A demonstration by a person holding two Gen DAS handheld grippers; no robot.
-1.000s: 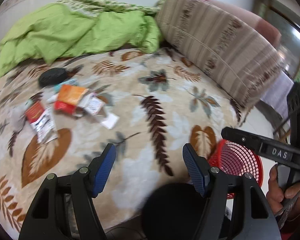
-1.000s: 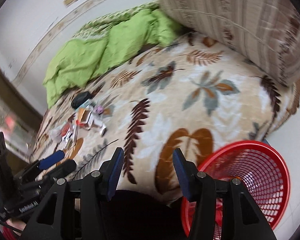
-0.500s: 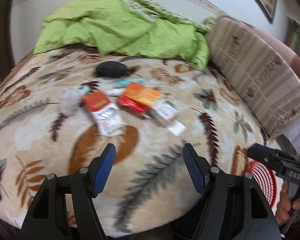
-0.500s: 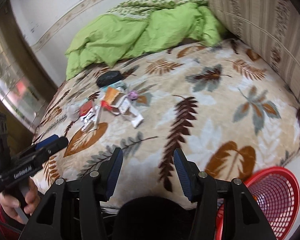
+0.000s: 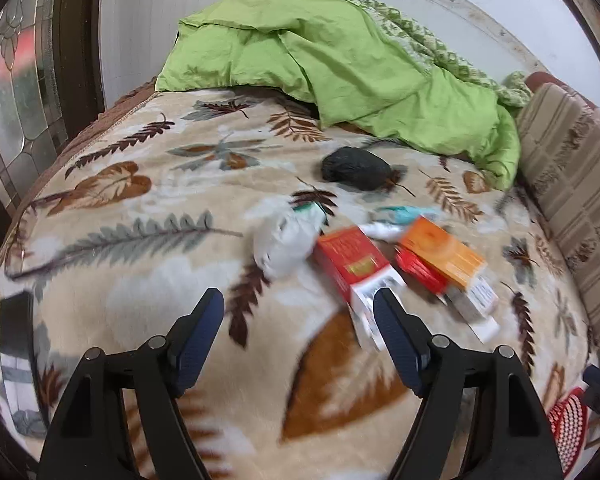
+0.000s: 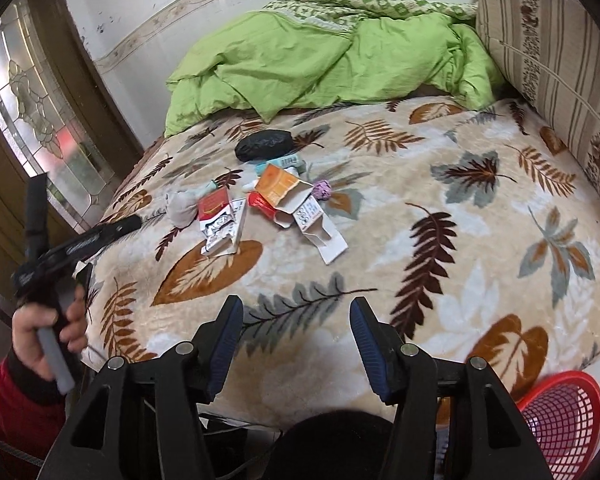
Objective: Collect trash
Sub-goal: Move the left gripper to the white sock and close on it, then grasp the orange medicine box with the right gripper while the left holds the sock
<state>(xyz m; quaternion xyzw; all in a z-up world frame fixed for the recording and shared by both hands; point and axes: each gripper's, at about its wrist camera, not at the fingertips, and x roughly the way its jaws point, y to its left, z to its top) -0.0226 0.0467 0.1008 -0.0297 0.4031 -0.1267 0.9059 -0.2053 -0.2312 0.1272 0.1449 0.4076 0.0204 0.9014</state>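
A bed (image 6: 440,280) fills both views, spread with a plush cream blanket printed with brown, rust and grey leaves. At its far end a rumpled lime-green duvet (image 5: 340,68) lies heaped against a white wall with a patterned border, and a striped beige cushion (image 6: 560,60) stands along the bed's right side. To the left is a dark wooden door frame with leaded patterned glass (image 6: 32,112).

The trash sits in a loose cluster on the blanket, near the middle of the bed: a black crumpled bag (image 5: 356,169) farthest back, a white wad (image 5: 286,242), a red-and-white carton (image 5: 354,264) torn open, an orange carton (image 5: 440,256) resting on a smaller red packet, a teal tube and, in the right wrist view, a small purple ball (image 6: 322,190).

A red mesh basket (image 6: 564,412) stands on the floor by the bed's near right corner; what shows of its inside holds nothing.

The left gripper (image 5: 300,336) hovers over the blanket just short of the red-and-white carton, its jaws opening with nothing between them. The right gripper (image 6: 296,340) hangs above the bed's near edge, well apart from the cluster, jaws also opening and empty. A hand (image 6: 44,332) in a red sleeve holds the left gripper's handle
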